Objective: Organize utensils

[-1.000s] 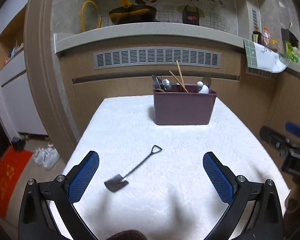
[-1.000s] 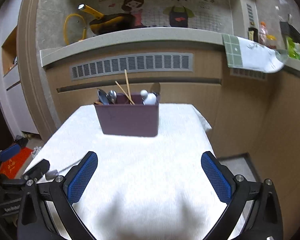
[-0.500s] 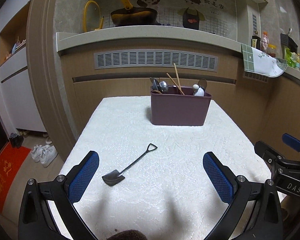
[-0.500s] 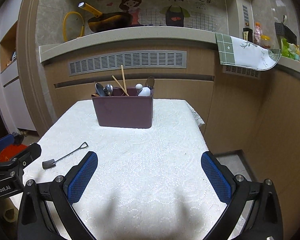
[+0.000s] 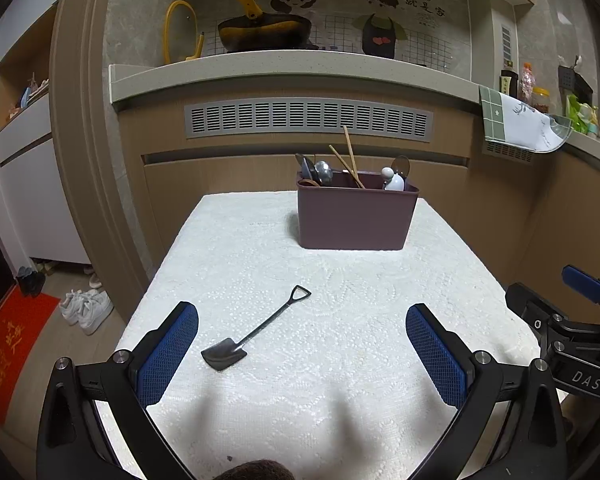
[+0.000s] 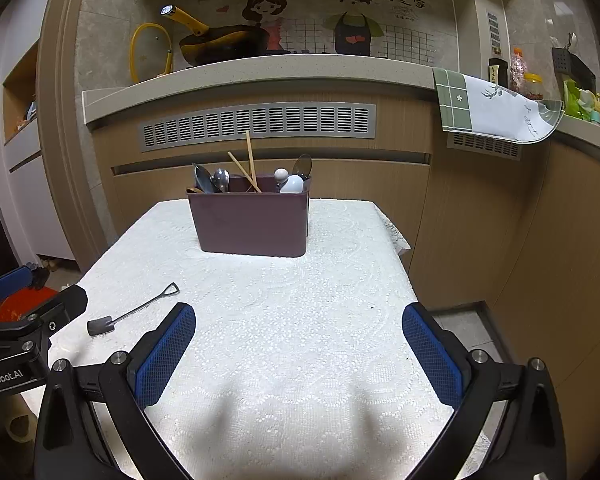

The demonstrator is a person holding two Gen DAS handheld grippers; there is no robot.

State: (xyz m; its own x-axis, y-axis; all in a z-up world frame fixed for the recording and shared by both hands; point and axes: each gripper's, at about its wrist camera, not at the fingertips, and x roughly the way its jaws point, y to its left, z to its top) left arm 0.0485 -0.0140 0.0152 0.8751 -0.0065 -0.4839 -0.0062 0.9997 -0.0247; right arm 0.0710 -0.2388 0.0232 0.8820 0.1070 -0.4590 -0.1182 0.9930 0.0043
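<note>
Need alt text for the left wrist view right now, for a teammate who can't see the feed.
A small black shovel-shaped spoon lies loose on the white tablecloth, between the fingers of the open, empty left gripper. Beyond it a maroon utensil caddy stands holding spoons and chopsticks. The right gripper shows at the right edge.

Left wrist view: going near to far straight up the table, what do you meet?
left gripper with jaws open → shovel-shaped spoon lying on the white tablecloth → maroon utensil caddy → vent grille → countertop.
</note>
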